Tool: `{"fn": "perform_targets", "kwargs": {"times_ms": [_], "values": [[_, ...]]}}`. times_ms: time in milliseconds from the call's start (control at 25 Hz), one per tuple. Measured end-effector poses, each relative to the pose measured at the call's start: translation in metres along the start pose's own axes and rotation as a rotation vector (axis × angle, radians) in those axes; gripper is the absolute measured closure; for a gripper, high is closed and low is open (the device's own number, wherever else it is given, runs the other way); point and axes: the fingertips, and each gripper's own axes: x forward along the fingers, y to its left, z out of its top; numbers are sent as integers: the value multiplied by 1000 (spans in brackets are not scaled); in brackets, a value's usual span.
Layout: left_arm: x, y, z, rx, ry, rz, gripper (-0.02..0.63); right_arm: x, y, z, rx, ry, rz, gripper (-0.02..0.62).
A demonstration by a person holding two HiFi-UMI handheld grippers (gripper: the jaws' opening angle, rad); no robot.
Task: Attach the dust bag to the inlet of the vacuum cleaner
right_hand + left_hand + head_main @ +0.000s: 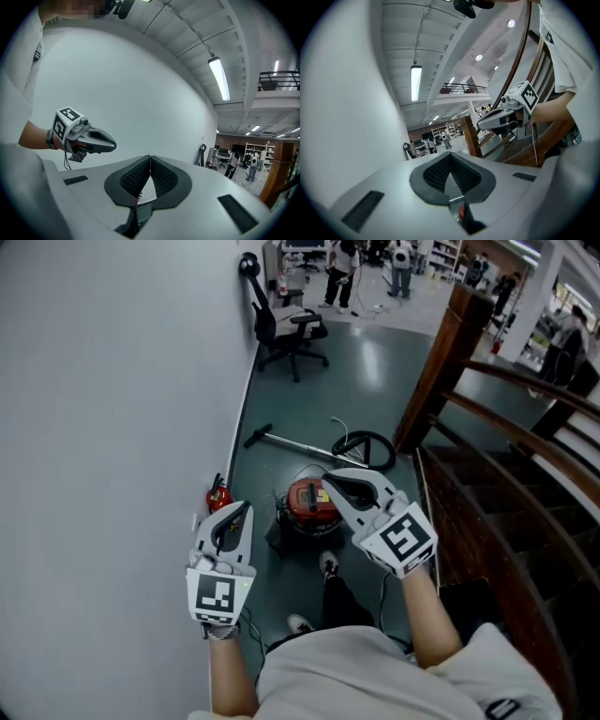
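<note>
The red vacuum cleaner (310,502) stands on the dark floor far below, straight ahead of the person's feet. A dark shape (279,529) lies against its left side; I cannot tell what it is. Both grippers are held up in the air, well above the vacuum. My left gripper (241,512) is shut with nothing in it; its ribbed pads (438,171) meet at the tip. My right gripper (331,481) is also shut and empty, its pads (135,176) pressed together. Each gripper shows in the other's view: the right gripper (485,123) and the left gripper (110,143).
A metal wand (292,442) and coiled black hose (367,446) lie beyond the vacuum. A red fire extinguisher (218,493) stands by the white wall (112,427) on the left. A wooden staircase (506,512) with railing runs along the right. A black office chair (291,334) sits farther off.
</note>
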Motion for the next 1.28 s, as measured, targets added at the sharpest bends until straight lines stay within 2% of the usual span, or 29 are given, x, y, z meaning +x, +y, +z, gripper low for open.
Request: {"fn": "perform_targets", "kwargs": {"times_ms": [200, 400, 680, 1280], "values": [[-7, 2, 19, 59, -12, -5, 604, -4, 3, 20, -44, -23, 10, 566], [-11, -5, 33, 163, 1, -18, 604, -15, 4, 24, -132, 22, -3, 566], [-11, -14, 29, 214, 32, -54, 604, -25, 9, 14, -209, 97, 9, 566], [-15, -17, 20, 215, 44, -57, 604, -29, 17, 3, -216, 125, -10, 568]]}}
